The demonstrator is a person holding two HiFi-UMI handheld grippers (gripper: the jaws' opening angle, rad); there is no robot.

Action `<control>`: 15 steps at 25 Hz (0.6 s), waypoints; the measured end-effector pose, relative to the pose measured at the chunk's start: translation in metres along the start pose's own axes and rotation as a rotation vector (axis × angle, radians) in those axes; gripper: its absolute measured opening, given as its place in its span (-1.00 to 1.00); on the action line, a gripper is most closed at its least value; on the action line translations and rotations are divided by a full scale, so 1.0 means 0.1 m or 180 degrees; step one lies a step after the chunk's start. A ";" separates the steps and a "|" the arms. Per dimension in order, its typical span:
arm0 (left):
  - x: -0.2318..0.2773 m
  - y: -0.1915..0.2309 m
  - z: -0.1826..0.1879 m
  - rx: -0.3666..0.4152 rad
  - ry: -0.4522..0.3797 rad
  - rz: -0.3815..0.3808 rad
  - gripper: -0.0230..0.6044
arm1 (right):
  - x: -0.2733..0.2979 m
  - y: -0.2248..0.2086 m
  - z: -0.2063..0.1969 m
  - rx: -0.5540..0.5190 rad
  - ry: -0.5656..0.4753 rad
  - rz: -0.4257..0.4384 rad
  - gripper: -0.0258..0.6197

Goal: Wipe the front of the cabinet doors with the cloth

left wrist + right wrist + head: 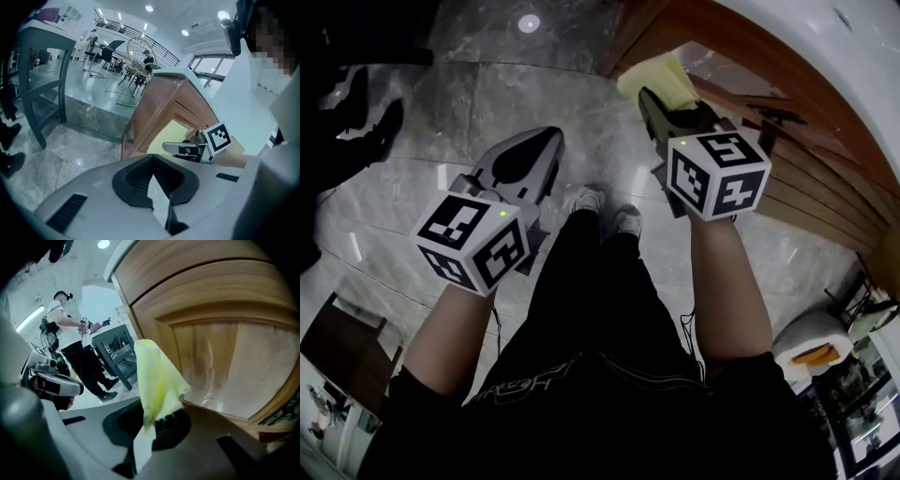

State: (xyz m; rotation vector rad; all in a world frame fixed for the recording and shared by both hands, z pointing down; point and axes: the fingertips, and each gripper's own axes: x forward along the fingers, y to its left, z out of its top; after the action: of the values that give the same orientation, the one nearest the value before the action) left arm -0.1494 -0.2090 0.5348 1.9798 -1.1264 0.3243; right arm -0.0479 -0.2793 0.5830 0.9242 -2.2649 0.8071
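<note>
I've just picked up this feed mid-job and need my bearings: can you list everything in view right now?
cloth: one, yellow, sticking out of the right gripper, close to the cabinet door; contact unclear
cabinet door: one panelled front, brown wood, right of the cloth
countertop: one, white, above the cabinet
floor: grey marble tiles, underfoot
table: one, dark grey, across the floor from the cabinet
bystander: one, white top and black trousers, standing in the background
shoes: the person's own pair, pale, on the floor between the grippers
left gripper: one, grey, jaws together, nothing held, over the floor
right gripper: one, jaws shut on the cloth, at the cabinet
</note>
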 end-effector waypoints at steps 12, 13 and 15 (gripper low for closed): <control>-0.10 0.30 -0.02 -0.0247 -0.0073 0.0159 -0.91 | 0.39 -0.06 0.10 -0.0258 0.0121 -0.0134 -0.79; -0.10 0.30 -0.02 -0.0246 -0.0073 0.0161 -0.91 | 0.40 -0.08 0.11 -0.0262 0.0120 -0.0152 -0.79; -0.07 0.30 -0.01 -0.0252 -0.0060 0.0153 -0.91 | 0.41 -0.12 0.12 -0.0269 0.0105 -0.0188 -0.79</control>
State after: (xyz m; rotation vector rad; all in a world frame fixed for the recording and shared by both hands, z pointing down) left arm -0.1771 -0.2117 0.5472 1.8927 -1.1823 0.2825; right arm -0.0668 -0.3111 0.6065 0.9276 -2.2149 0.6905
